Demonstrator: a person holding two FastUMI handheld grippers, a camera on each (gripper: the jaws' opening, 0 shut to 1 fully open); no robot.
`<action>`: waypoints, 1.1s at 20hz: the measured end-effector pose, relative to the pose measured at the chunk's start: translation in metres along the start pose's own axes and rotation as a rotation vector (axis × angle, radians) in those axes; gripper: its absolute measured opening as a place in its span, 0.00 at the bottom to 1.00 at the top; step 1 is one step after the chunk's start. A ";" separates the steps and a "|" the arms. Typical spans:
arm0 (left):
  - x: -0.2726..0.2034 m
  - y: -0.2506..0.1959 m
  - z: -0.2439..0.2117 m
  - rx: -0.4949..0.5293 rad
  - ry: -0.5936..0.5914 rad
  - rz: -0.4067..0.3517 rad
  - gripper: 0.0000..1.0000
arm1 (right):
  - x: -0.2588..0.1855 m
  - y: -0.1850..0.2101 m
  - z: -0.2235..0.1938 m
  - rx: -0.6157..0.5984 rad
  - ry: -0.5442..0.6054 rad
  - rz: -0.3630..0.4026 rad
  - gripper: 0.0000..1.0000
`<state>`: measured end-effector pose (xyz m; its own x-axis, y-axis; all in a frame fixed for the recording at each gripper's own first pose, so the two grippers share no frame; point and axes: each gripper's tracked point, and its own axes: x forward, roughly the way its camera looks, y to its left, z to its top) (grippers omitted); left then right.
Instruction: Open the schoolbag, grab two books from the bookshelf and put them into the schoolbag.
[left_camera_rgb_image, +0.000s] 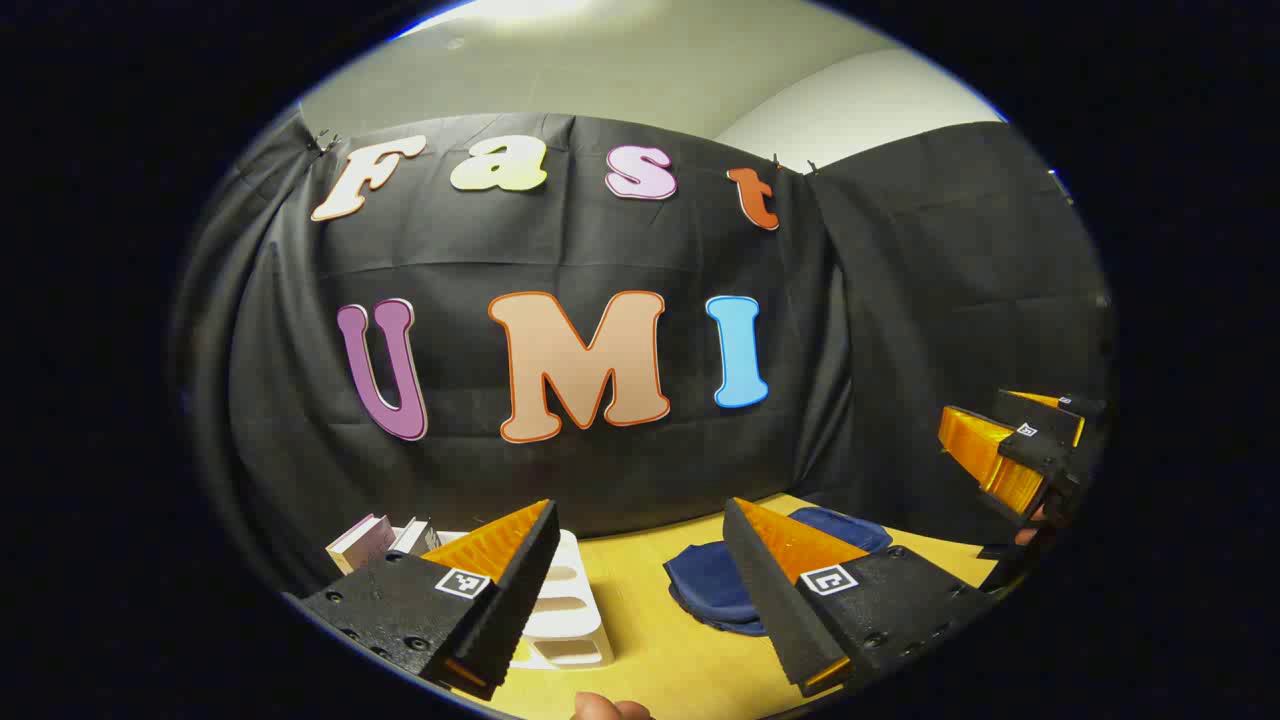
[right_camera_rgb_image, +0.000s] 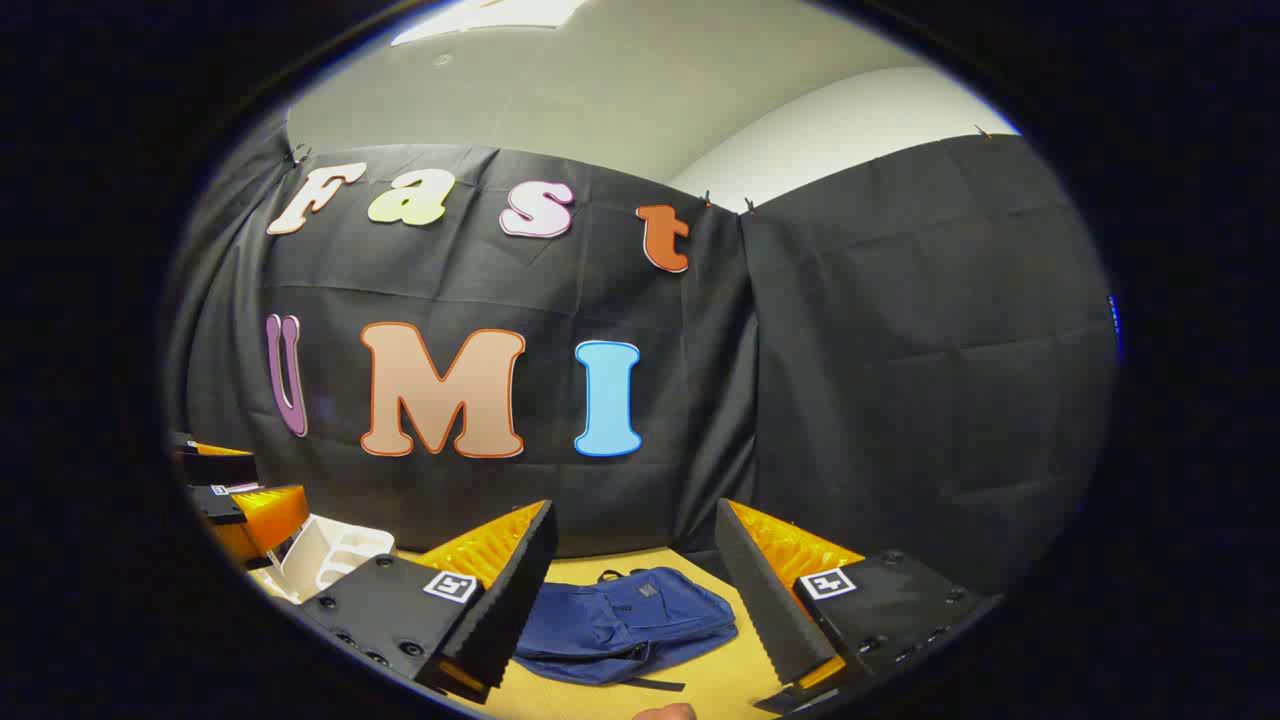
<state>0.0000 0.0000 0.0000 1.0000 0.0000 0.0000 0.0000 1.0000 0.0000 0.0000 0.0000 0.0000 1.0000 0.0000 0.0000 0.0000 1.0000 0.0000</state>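
Left gripper (left_camera_rgb_image: 640, 535) at 6 o'clock, fingers apart and empty, bookshelf (left_camera_rgb_image: 570, 610) with books (left_camera_rgb_image: 365, 540) at 7, likely staged for the grab. Schoolbag (right_camera_rgb_image: 625, 620) flat on table (right_camera_rgb_image: 610, 568) at 6, right gripper (right_camera_rgb_image: 635, 535) spread empty above it, probably for the zip

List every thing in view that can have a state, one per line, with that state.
Schoolbag: lying flat on the table, looks closed, not held.
Books: standing in the white bookshelf, none taken.
Left claw: open, holding nothing, above the table.
Right claw: open, holding nothing, above the schoolbag.
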 end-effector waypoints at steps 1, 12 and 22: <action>0.001 0.006 -0.001 -0.003 0.003 0.006 0.96 | 0.000 0.006 0.002 -0.006 -0.003 0.006 1.00; 0.014 0.045 -0.011 0.011 0.033 0.174 0.96 | 0.043 0.053 -0.018 0.019 0.030 0.179 0.99; 0.026 0.049 -0.014 0.043 0.040 0.236 0.96 | 0.075 0.064 -0.034 0.051 0.054 0.246 1.00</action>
<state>0.0260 0.0490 -0.0138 0.9715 0.2347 -0.0346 -0.2329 0.9713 0.0472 0.0752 0.0643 -0.0338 0.9685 0.2442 -0.0476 -0.2415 0.9687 0.0569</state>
